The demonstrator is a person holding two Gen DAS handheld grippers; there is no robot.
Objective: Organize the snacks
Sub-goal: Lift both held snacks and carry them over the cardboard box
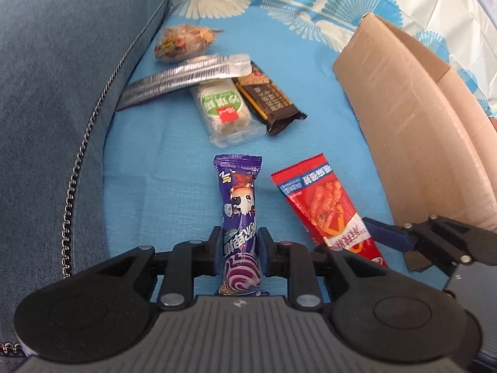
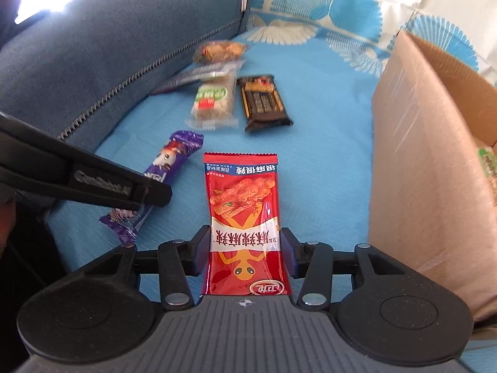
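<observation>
A purple snack pack (image 1: pixel 239 199) lies lengthwise on the blue cloth (image 1: pixel 155 161), and my left gripper (image 1: pixel 240 242) is shut on its lower half, pads pressing both sides. Right of it lies a red spicy-strip pack (image 1: pixel 323 205). In the right wrist view my right gripper (image 2: pixel 245 242) is shut on that red pack (image 2: pixel 242 192), which narrows slightly between the pads. The purple pack (image 2: pixel 174 158) shows at the left there, under the left gripper's dark finger (image 2: pixel 124 183). Both packs look to rest on the cloth.
An open cardboard box (image 1: pixel 403 124) stands at the right, with a green-labelled pack (image 2: pixel 487 161) inside. Farther back lie a green-labelled clear pack (image 1: pixel 223 108), a dark brown bar (image 1: pixel 267 99), a long silver pack (image 1: pixel 186 74) and a clear bag (image 1: pixel 183 43). A dark blue cushion (image 1: pixel 62 93) borders the left.
</observation>
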